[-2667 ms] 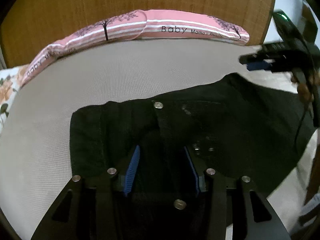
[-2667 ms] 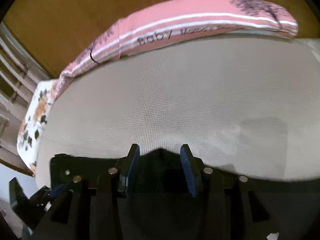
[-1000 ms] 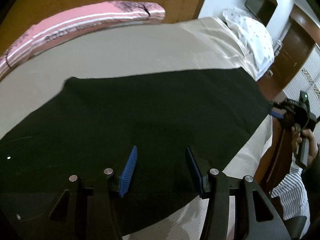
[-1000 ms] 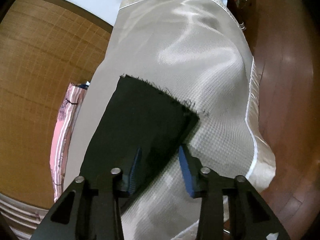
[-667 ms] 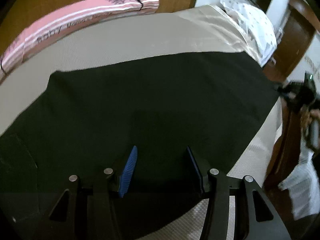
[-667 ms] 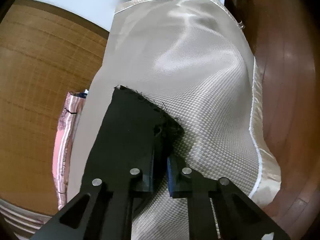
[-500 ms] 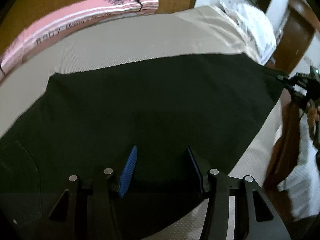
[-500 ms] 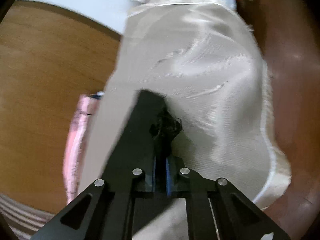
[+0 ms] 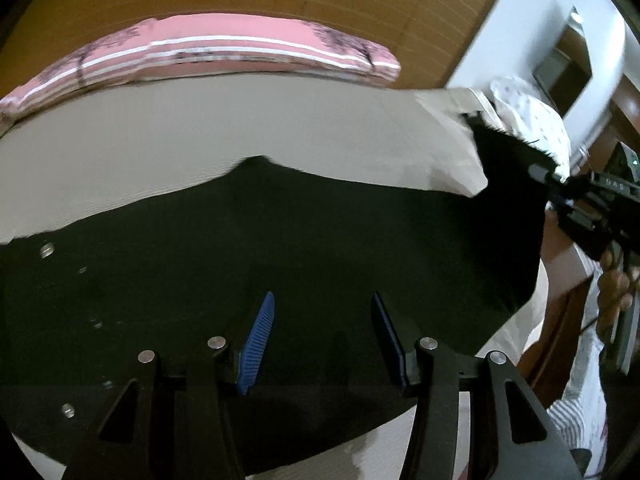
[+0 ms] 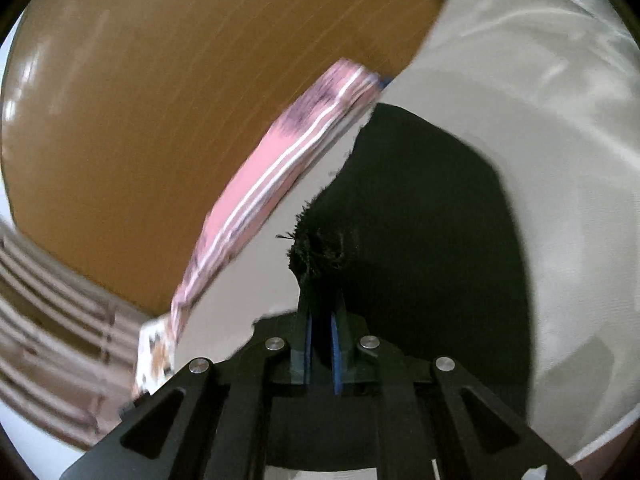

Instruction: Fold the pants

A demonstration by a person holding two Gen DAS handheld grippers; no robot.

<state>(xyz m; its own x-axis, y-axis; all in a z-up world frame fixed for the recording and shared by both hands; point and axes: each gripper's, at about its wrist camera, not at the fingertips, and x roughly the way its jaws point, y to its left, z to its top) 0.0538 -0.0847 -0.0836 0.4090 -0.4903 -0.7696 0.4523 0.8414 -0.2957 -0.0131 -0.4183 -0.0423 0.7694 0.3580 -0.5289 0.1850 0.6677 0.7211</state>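
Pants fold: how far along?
Early. Done: black pants lie spread on the beige bed. In hand: right gripper has its jaws shut on the frayed hem, lifted off the bed. Left gripper is open above the pants, holding nothing. Left: bring the hem over and finish the folds.

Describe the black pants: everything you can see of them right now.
The black pants are dark, matte fabric spread across the beige bed cover. Small metal rivets and a button dot the waist end at the left of the left wrist view. The frayed hem end is lifted off the bed, pinched in the shut right gripper. The left gripper hangs open over the middle of the pants, with nothing gripped.
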